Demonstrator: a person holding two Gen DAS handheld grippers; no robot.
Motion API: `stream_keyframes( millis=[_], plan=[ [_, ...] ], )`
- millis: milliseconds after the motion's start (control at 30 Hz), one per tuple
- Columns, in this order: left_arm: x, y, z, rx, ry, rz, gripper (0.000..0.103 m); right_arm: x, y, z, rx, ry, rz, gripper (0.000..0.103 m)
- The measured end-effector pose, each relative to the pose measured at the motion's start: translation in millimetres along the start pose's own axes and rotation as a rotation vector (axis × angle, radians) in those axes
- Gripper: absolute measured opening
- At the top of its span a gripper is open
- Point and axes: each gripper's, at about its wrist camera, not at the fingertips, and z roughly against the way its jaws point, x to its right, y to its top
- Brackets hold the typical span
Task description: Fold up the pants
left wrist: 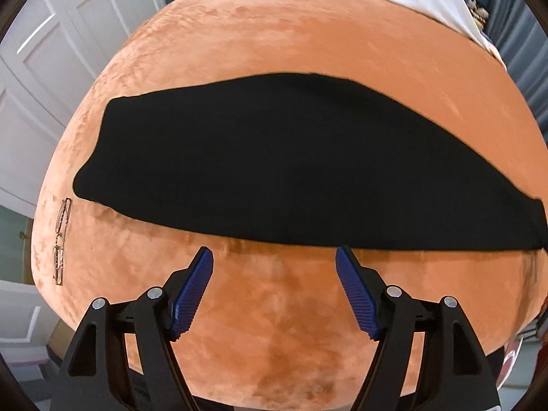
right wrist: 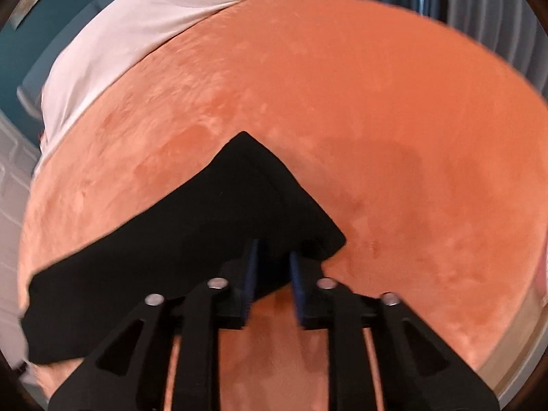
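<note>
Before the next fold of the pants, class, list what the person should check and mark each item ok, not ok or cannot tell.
1. Pants lie flat in one long strip on the orange blanket: ok.
2. Left gripper open, near the pants' edge and holding nothing: ok.
3. Right gripper astride the pants' end: ok.
4. Right gripper has a firm pinch on the cloth: cannot tell; the jaws stand narrowly apart and the view is blurred.
5. Glasses on the blanket lie apart from the pants: ok, but mind them.
</note>
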Motion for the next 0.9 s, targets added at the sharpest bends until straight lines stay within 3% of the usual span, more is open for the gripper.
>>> stream_keyframes(
  millis=[100, 200, 467, 567, 600, 633, 700, 733, 833, 867, 900],
  plan=[
    [-3, -1, -7, -0.030, 0.027, 0.007, 0.072, 5, 0, 9, 0.035, -0.076, 0.032, 0.043],
    [-18, 1, -9, -0.036, 0.030, 0.055, 0.072, 8, 5, 21, 0.100, -0.108, 0.040, 0.043],
    [-22, 21, -43, -0.062, 0.138, 0.044, 0.072, -31, 55, -28, 0.037, -0.126, 0.218, 0.043],
    [-17, 21, -63, -0.114, 0.166, 0.020, 0.072, -39, 69, -54, -0.006, -0.122, 0.236, 0.043],
    [-17, 19, -71, -0.136, 0.175, 0.015, 0.072, -43, 70, -63, -0.030, -0.122, 0.255, 0.041],
    [-17, 18, -77, -0.153, 0.183, 0.011, 0.072, -47, 70, -69, -0.052, -0.127, 0.282, 0.018],
    [-18, 14, -86, -0.171, 0.193, 0.006, 0.075, -54, 73, -60, -0.011, -0.142, 0.301, 0.011],
    [-19, 14, -87, -0.165, 0.204, 0.004, 0.081, -51, 74, -53, 0.031, -0.135, 0.279, 0.011],
    [-21, 13, -93, -0.159, 0.231, -0.007, 0.087, -36, 71, -81, -0.047, -0.151, 0.262, 0.013],
    [-22, 14, -94, -0.163, 0.230, -0.005, 0.087, -39, 71, -75, -0.022, -0.166, 0.279, 0.015],
    [-24, 14, -93, -0.161, 0.227, -0.002, 0.087, -44, 73, -62, 0.016, -0.175, 0.280, 0.025]
  ],
)
